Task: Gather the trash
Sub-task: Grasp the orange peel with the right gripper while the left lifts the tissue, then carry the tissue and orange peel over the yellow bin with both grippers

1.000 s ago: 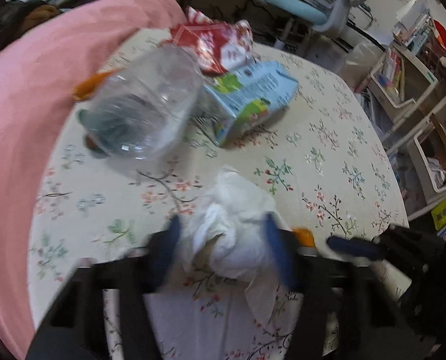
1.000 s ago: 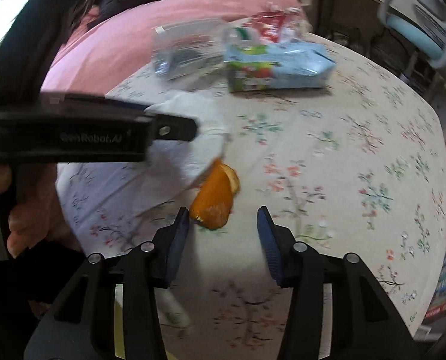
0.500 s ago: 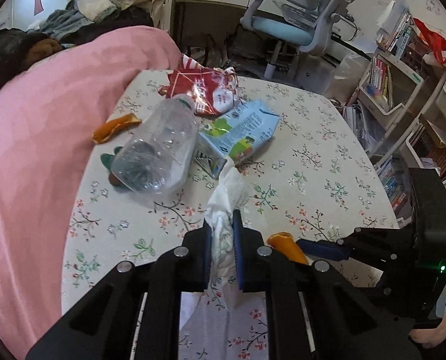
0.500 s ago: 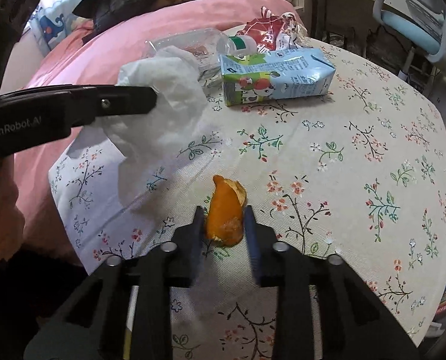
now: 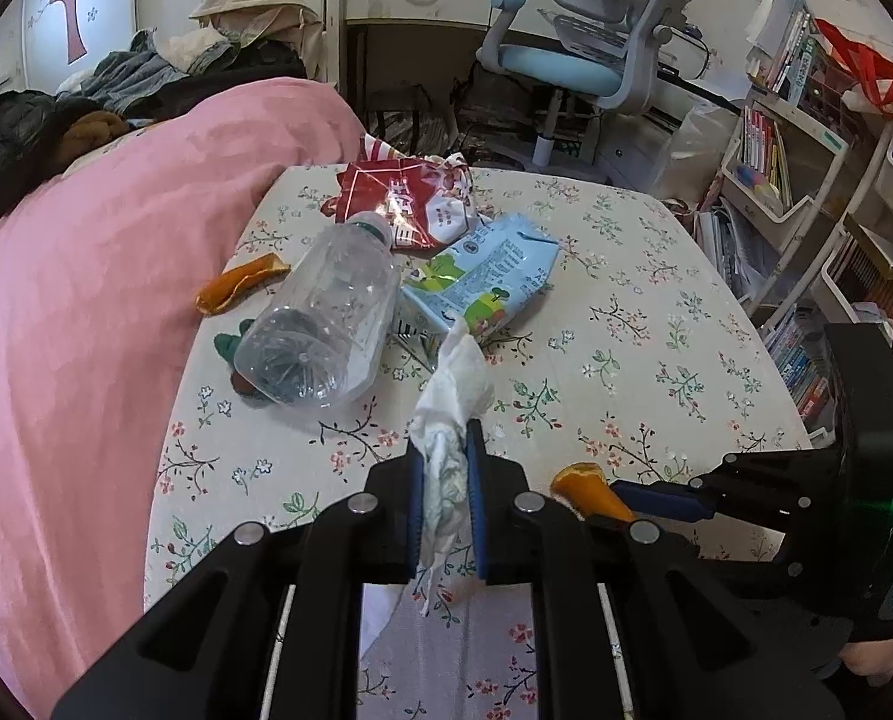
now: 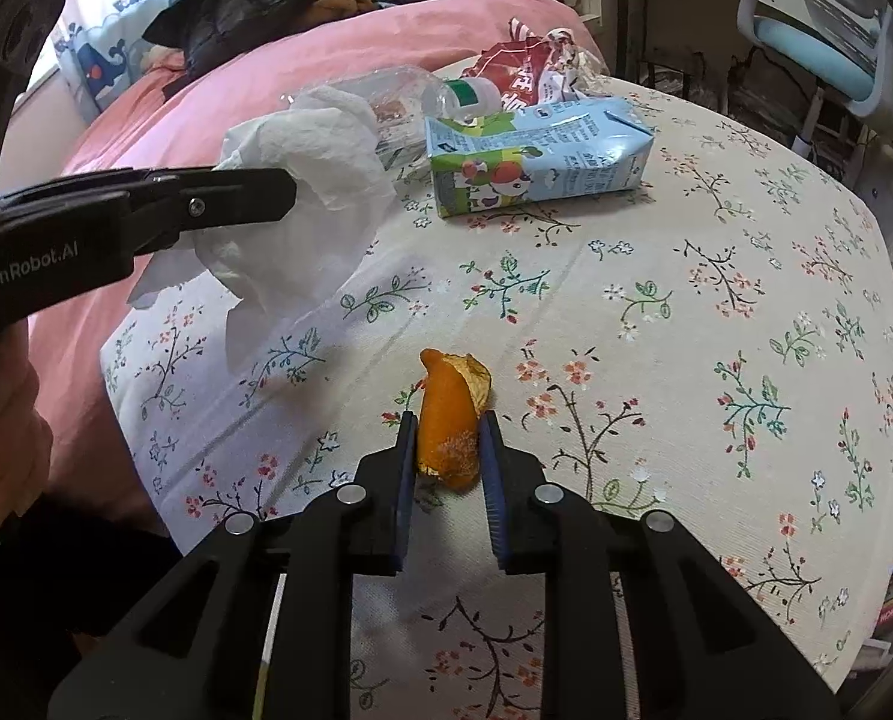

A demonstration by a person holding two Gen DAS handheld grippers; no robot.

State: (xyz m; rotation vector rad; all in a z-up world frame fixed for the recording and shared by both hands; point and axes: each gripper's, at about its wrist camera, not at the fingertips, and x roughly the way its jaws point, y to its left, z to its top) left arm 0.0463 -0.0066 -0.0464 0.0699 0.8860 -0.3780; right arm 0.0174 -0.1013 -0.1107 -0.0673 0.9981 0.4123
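Bottom centre of each wrist view, 2 pieces are in hand, left gripper [image 5: 444, 501] jaws clamped on tissue [image 5: 449, 420] & right gripper [image 6: 446, 468] pinching orange peel [image 6: 451, 414]; further up-frame, bottle [image 5: 320, 324], carton [image 5: 482, 282], red wrapper [image 5: 404, 204] & 2nd peel [image 5: 239, 283] left, no bin visible.

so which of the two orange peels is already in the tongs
The orange peel near the table's front edge, clamped in the right tongs. The other peel lies untouched by the pink bedding, beside the plastic bottle.
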